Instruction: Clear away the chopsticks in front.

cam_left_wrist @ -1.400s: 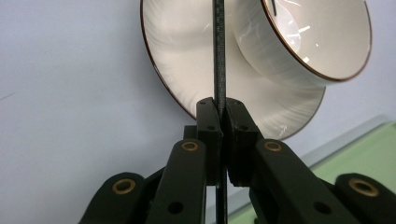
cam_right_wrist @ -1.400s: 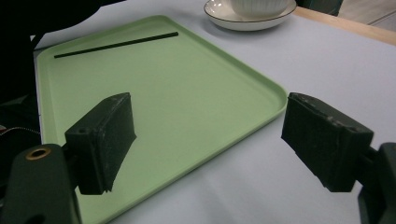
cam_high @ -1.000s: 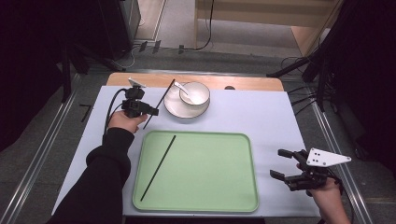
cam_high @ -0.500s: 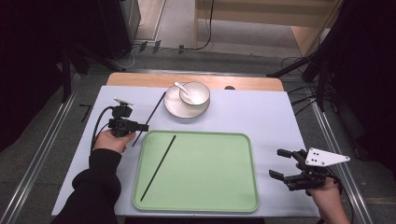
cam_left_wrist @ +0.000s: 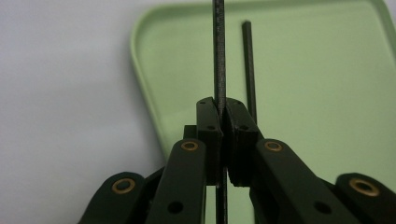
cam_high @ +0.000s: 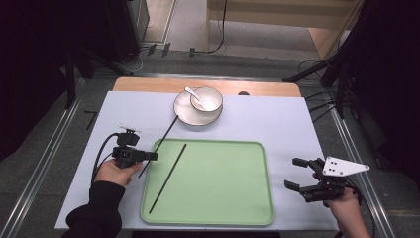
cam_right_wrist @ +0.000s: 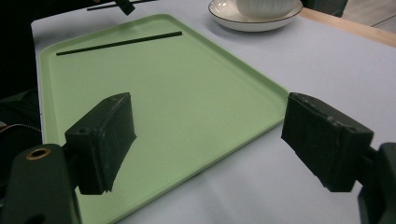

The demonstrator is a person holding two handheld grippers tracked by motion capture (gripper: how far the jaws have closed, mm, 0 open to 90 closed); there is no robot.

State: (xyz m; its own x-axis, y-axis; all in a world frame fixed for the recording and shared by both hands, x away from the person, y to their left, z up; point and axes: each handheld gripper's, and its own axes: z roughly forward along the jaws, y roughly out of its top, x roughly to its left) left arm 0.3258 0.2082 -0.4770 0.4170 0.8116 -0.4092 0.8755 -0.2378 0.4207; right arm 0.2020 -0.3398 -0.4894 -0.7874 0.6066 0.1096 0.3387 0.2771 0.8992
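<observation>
A pale green plastic tray lies on a light lavender-grey table cover. 2 thin black chopsticks: 1 on the tray, 1 in the black left gripper. The white ribbed bowl and white spoon sit on a white plate with a dark rim. The black right gripper has brass-coloured rivets.

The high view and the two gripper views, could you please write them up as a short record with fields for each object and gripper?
surface: white table cover
tray: green tray, in front of the person
chopstick 1: lying chopstick, diagonal inside the tray's left part
chopstick 2: held chopstick, clamped in the left gripper, far end toward the plate
plate: white plate beyond the tray
bowl: white bowl on the plate, spoon in it
right gripper: open, holding nothing, right of the tray
</observation>
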